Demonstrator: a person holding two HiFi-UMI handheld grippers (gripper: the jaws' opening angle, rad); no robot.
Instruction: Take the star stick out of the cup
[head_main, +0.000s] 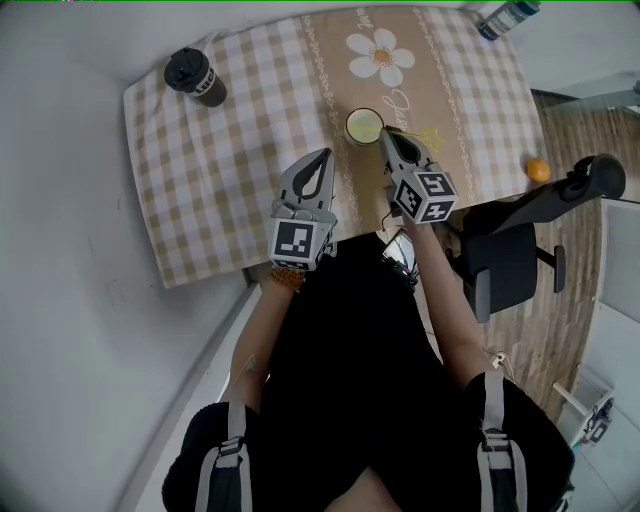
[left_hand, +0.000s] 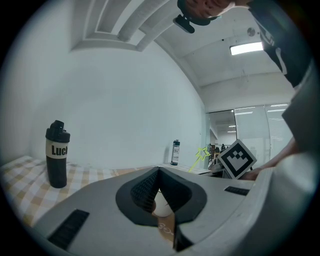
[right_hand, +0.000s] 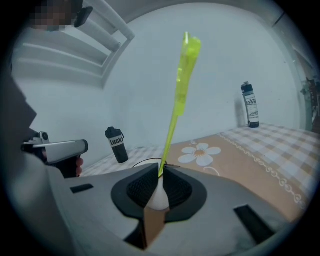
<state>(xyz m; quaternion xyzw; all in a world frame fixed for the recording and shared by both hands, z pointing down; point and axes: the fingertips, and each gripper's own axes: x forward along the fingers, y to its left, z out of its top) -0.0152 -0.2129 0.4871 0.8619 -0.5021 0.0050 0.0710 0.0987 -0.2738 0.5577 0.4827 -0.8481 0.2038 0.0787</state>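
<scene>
A white cup stands on the checked tablecloth near the table's middle. My right gripper is at the cup's right rim, shut on the thin yellow-green star stick. In the right gripper view the stick rises slanted from between the pads, and its lower end is hidden behind the jaws. Its star points right of the cup in the head view and also shows as a star in the left gripper view. My left gripper hangs left of the cup, shut and empty.
A black bottle stands at the table's far left corner, and a second bottle at the far right. A flower print lies beyond the cup. An orange ball and an office chair are right of the table.
</scene>
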